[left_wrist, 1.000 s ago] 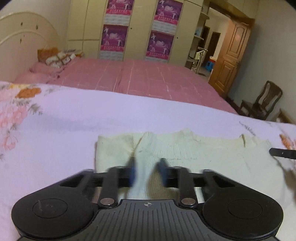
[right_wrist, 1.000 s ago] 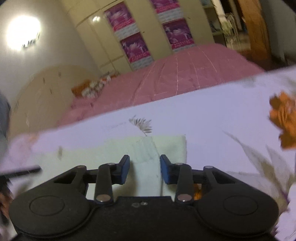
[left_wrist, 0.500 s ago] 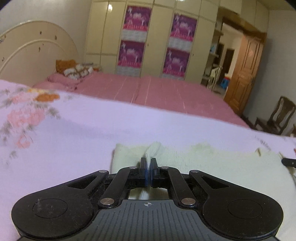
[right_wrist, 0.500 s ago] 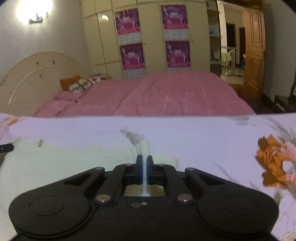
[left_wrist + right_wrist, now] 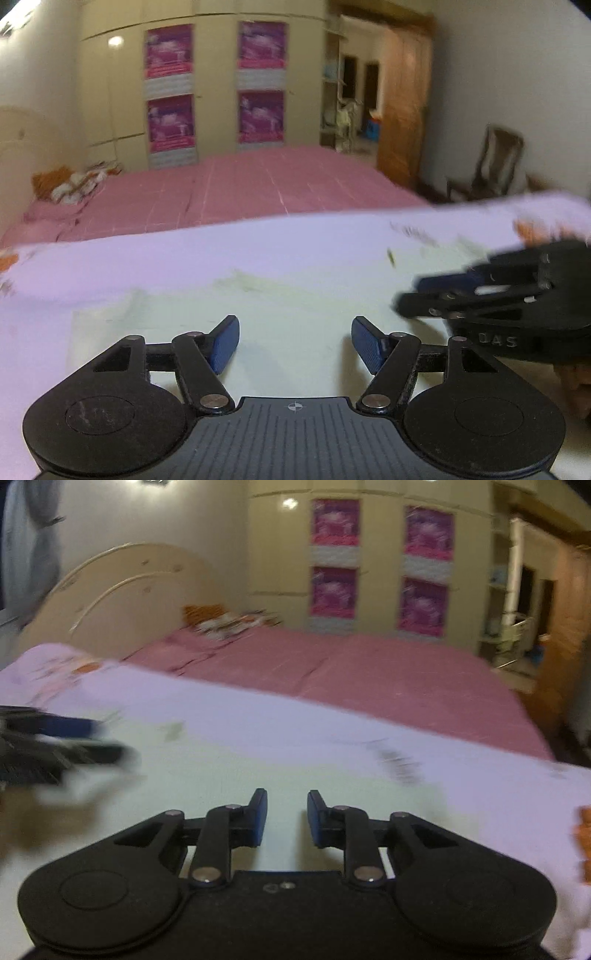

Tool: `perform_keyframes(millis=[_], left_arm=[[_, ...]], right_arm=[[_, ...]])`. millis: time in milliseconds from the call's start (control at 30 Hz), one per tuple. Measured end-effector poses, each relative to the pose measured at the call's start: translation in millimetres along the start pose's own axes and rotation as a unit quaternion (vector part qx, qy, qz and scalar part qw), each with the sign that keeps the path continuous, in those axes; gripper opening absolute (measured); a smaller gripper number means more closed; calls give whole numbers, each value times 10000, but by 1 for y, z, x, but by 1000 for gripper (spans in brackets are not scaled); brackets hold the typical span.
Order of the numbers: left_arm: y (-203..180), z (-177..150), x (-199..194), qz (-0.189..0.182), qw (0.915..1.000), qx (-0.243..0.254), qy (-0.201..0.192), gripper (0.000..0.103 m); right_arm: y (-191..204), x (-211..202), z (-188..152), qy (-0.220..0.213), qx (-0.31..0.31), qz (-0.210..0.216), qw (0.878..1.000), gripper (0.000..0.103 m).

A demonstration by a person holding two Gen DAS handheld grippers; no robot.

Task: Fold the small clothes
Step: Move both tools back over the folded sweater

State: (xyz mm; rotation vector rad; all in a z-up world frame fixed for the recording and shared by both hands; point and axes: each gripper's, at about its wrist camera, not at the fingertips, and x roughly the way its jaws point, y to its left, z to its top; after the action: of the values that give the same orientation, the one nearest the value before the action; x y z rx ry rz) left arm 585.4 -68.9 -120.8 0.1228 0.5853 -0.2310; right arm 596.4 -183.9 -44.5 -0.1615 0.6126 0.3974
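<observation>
Both grippers have let go of the pinched folds since the earlier frames. Left gripper (image 5: 294, 341): jaws have just been opening, now released, nothing between them. Right gripper (image 5: 283, 818): jaws have just been opening, parted narrowly, empty. Cream knit garment (image 5: 303, 295) lies flat on the lilac floral sheet (image 5: 184, 254), beneath both grippers.

The right gripper (image 5: 436, 295) body reads "DAS".
</observation>
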Motion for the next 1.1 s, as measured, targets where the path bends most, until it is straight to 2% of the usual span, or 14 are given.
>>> perform_keyframes(millis=[100, 200, 267, 333, 367, 400, 500, 600, 700, 767, 867, 1100], left_arm=[[21, -10, -3, 290, 9994, -163, -27, 68], [63, -24, -20, 770, 9956, -532, -67, 68], [82, -30, -23, 827, 9937, -754, 7, 68], [87, -29, -21, 845, 9931, -810, -42, 68], [84, -29, -24, 949, 9920, -827, -76, 68], [79, -27, -30, 999, 9915, -822, -155, 68], [57, -30, -52, 641, 9931, -856, -479, 68], [18, -34, -53, 360, 9971, -537, -406, 68], [-8, -40, -48, 250, 9988, -390, -157, 68], [-16, -46, -41, 307, 9990, -321, 30, 68], [-21, -45, -42, 357, 9990, -278, -16, 68], [-22, -40, -48, 378, 9989, -277, 24, 69]], right_arm=[[-5, 3, -6, 46, -220, -123, 9997, 22], [-54, -13, -17, 96, 71, -1076, 9941, 22], [-89, -24, -28, 123, 410, -1313, 9904, 22], [-99, -29, -31, 155, 540, -1291, 9900, 33], [-99, -32, -29, 146, 610, -1311, 9894, 35], [-96, -38, -26, 58, 703, -1322, 9887, 34], [-68, -66, -25, -308, 747, -922, 9925, 29], [-25, -75, -35, -303, 451, -366, 9979, 26], [7, -71, -45, -174, 237, -113, 9995, 24], [18, -67, -50, -41, 119, -153, 9998, 26], [25, -63, -54, -59, -173, -344, 9992, 28], [27, -56, -46, -51, -291, -409, 9987, 28]])
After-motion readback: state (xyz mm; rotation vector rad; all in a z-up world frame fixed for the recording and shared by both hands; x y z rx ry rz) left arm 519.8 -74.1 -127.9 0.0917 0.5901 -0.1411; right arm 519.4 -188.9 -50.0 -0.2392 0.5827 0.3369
